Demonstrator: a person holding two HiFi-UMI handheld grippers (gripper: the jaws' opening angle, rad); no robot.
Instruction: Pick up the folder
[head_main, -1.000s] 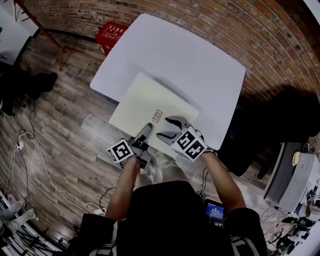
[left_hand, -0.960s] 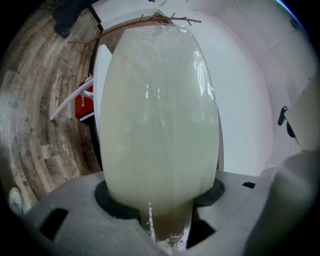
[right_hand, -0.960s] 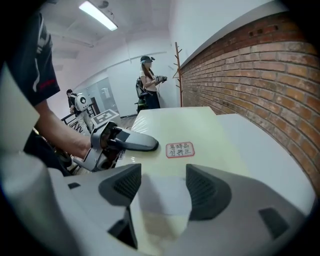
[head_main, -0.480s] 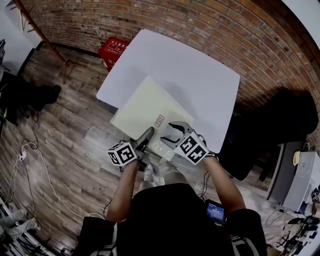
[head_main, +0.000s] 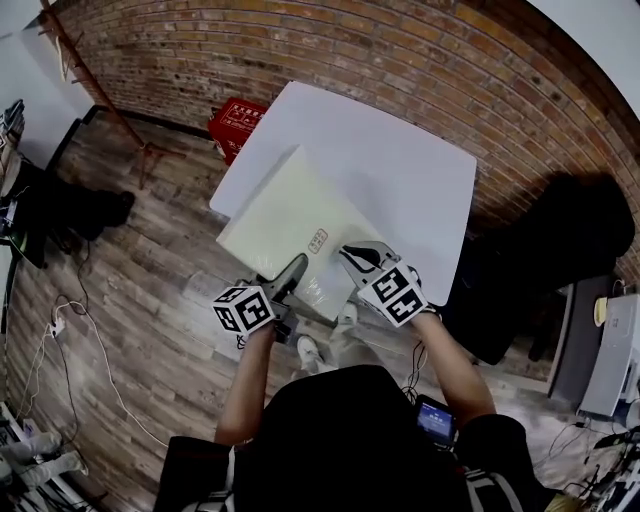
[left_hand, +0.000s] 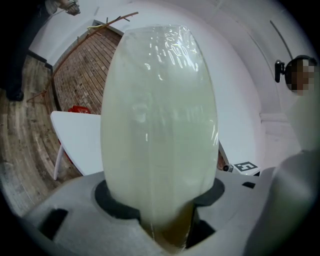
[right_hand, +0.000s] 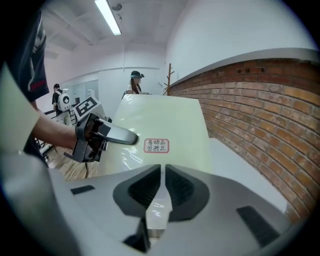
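Observation:
The pale cream folder (head_main: 295, 215) with a small red-printed label (head_main: 317, 240) tilts above the white table (head_main: 400, 170), its near edge raised. My left gripper (head_main: 296, 268) is shut on that near edge at the left, one finger lying over the top face. In the left gripper view the folder (left_hand: 160, 125) fills the picture and runs down between the jaws. My right gripper (head_main: 350, 256) is at the near edge to the right; its jaws are closing, with the thin folder edge (right_hand: 159, 200) pinched between them. The right gripper view shows the left gripper (right_hand: 122, 136) on the folder (right_hand: 160, 117).
A brick wall (head_main: 300, 50) runs behind the table. A red crate (head_main: 235, 125) stands on the wooden floor by the table's far left corner. Cables (head_main: 70, 330) lie on the floor at left. A person (right_hand: 134, 82) stands far back.
Both grippers have risen and the folder's near edge has come up off the table. The right gripper's jaws, open before, have closed on the near edge.

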